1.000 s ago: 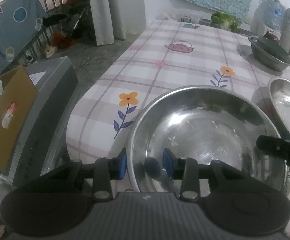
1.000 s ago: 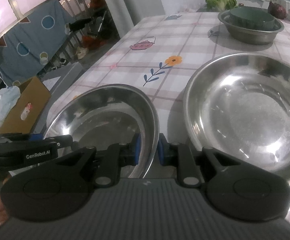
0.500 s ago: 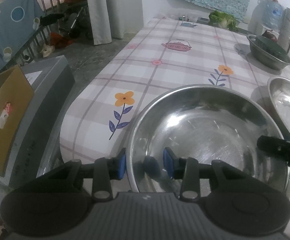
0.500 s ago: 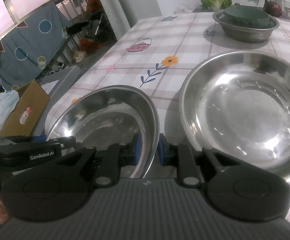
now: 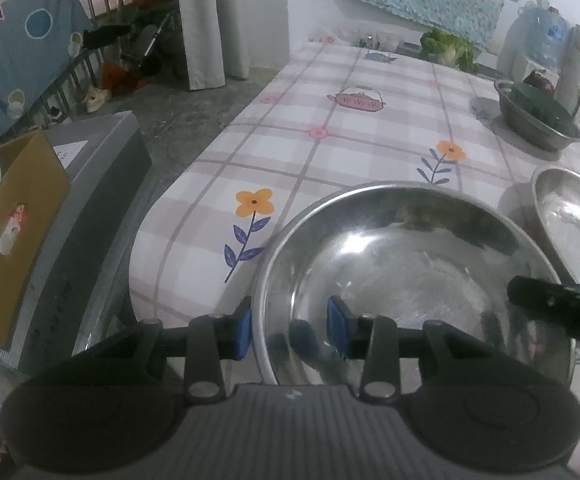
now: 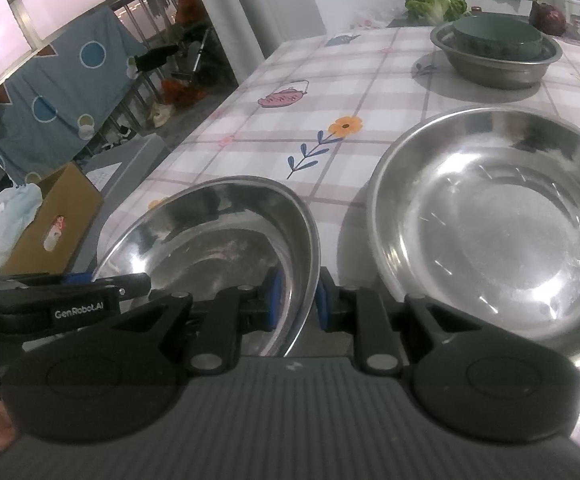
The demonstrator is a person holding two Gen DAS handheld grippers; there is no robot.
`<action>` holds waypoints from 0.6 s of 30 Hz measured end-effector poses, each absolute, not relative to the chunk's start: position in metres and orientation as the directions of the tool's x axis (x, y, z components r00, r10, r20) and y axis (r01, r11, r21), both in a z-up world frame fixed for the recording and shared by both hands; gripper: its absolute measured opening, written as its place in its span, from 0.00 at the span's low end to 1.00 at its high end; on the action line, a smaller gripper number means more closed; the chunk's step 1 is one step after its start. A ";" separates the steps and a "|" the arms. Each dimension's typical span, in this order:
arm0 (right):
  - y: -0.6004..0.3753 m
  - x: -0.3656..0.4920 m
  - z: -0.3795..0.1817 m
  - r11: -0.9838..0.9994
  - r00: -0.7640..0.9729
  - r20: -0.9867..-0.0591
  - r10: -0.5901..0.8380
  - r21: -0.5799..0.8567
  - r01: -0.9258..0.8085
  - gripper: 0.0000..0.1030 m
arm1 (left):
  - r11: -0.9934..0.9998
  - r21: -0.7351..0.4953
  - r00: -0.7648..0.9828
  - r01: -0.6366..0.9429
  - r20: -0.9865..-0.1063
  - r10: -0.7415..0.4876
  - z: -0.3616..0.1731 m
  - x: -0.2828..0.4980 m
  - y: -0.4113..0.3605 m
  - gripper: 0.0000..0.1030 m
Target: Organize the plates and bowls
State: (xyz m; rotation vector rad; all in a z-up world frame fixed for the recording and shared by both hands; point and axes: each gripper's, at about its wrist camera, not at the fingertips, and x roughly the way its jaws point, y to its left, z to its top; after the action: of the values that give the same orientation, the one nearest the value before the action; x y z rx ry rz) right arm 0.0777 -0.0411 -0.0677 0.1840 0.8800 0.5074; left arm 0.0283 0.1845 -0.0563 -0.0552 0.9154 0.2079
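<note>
The near-left rim of a round stainless-steel bowl (image 5: 409, 276) is straddled by the left gripper (image 5: 290, 330), whose jaws sit wider than the rim. Its right rim is pinched narrowly by the right gripper (image 6: 295, 300). Right of this bowl, the wide shallow steel basin (image 6: 497, 220) is seen whole only in the right wrist view.

We've got two wrist fisheyes, each riding low behind its own gripper and looking forward along the fingers, really close to the table (image 5: 369, 136). The left one faces down the table's length. The right one sits a bit further right, angled the same way. Both share the near steel bowl (image 5: 409, 264) (image 6: 226, 232) and the far stacked bowls (image 5: 537, 120) (image 6: 497, 56).
</note>
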 end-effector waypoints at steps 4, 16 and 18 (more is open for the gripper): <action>-0.042 0.078 -0.066 0.864 0.531 -0.684 0.501 0.362 -0.349 0.18 | 0.978 0.034 0.599 -0.205 -0.786 0.152 -0.052 0.027 0.185 0.38; -0.045 0.077 -0.060 0.860 0.547 -0.665 0.509 0.369 -0.352 0.18 | 0.979 0.027 0.615 -0.204 -0.774 0.150 -0.044 0.024 0.183 0.38; -0.046 0.076 -0.060 0.860 0.549 -0.663 0.509 0.368 -0.353 0.18 | 0.979 0.026 0.617 -0.203 -0.773 0.149 -0.044 0.024 0.183 0.38</action>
State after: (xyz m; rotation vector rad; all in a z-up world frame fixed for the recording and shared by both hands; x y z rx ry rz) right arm 0.0760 -0.0457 -0.0599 0.2006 0.8477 0.5147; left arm 0.0235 0.1830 -0.0438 -0.0662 0.8829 0.2028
